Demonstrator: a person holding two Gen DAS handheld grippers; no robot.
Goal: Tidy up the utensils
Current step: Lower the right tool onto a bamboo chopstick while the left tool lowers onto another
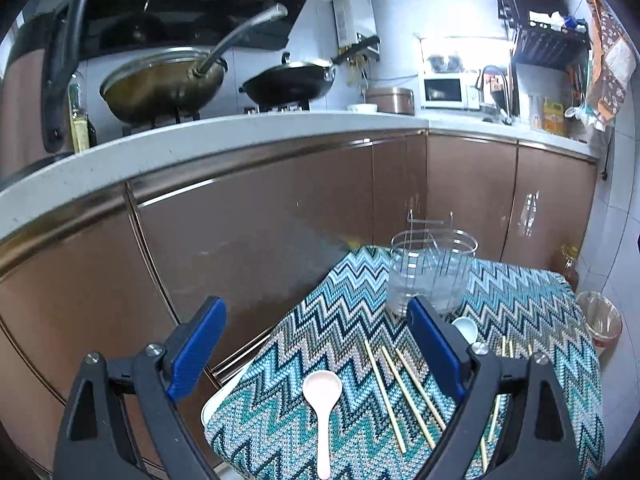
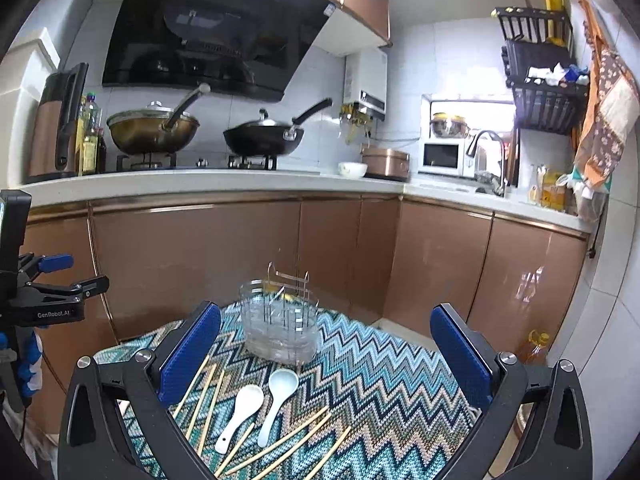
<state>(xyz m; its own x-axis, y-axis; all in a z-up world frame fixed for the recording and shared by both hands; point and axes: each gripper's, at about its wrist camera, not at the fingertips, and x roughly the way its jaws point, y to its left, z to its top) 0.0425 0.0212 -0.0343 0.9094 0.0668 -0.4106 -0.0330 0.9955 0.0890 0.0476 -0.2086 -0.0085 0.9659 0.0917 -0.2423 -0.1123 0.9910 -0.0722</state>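
2 smooth plastic spoons, white (image 2: 239, 414) and pale blue (image 2: 277, 399), lie among thin wooden chopsticks (image 2: 280, 442) on zigzag knit cloth (image 2: 384, 376); left gripper (image 1: 316, 344) and right gripper (image 2: 325, 354) gape wide, empty.

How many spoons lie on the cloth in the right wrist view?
2: a white spoon on the left and a pale blue spoon beside it, both before the holder. None looks hidden.

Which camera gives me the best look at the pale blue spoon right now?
The right wrist view. There the pale blue spoon lies fully visible on the zigzag cloth, beside the white spoon. In the left wrist view only its bowl peeks out behind the left gripper.
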